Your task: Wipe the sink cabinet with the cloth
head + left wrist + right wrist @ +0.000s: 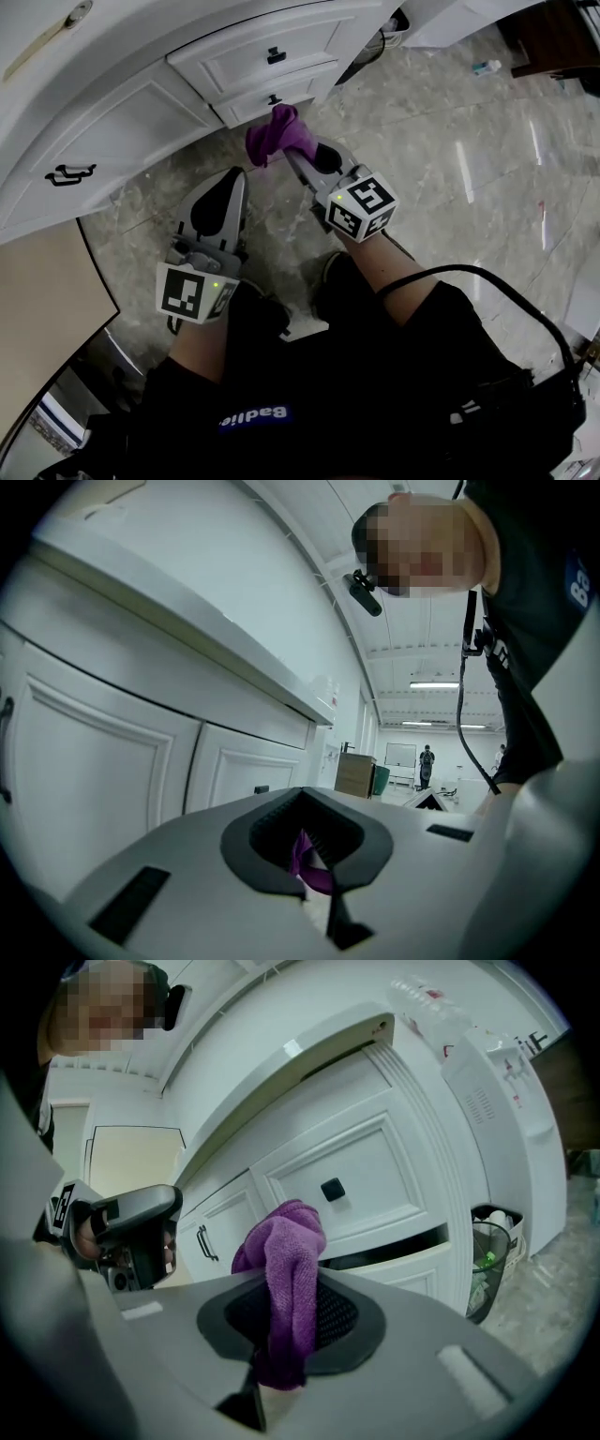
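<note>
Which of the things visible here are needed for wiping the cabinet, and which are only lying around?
Needed: purple cloth, in the right gripper; white sink cabinet.
Lying around: waste bin beside the cabinet; small bottle on the floor.

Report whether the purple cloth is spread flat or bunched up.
Bunched up: the purple cloth sticks up as a crumpled wad, pinched in the right claw.

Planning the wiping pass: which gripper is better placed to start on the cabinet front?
Right. The right gripper has its jaws shut on the purple cloth, held up close to the sink cabinet's drawer fronts. The left gripper holds no cloth and sits further back.
</note>
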The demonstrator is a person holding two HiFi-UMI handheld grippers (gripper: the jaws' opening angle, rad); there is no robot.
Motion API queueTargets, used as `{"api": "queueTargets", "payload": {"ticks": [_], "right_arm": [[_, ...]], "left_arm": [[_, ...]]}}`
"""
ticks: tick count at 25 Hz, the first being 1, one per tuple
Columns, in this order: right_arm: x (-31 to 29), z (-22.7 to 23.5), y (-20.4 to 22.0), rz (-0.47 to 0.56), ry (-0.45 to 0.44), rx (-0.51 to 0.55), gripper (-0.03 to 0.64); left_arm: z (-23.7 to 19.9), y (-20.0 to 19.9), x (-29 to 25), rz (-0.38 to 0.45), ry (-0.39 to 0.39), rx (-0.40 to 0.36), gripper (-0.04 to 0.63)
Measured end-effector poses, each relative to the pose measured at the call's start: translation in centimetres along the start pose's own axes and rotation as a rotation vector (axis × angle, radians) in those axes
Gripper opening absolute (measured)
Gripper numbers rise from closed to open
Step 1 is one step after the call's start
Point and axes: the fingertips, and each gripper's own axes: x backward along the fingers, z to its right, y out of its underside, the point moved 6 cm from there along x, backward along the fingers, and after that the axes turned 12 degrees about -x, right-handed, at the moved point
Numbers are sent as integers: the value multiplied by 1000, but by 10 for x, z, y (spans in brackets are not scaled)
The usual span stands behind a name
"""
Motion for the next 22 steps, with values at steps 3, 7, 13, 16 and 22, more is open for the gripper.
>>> {"api": "queueTargets", "payload": {"ticks": [3,7,13,16,22], "right_arm": [[-10,21,15,2,13,39,57],[-18,55,27,4,61,54,57],[-9,136,18,38,272,67,57],[-2,175,6,68,402,82,57],[-19,210,-6,64,542,140,57]], "left_arm": [[-1,41,-3,0,32,-25,5],[-1,81,-8,0,78,-97,5],[-3,118,-9,-3,85,-67,5],[-4,119,-11,7,99,-73,5],[-5,116,-4,22,103,-104,5]]}}
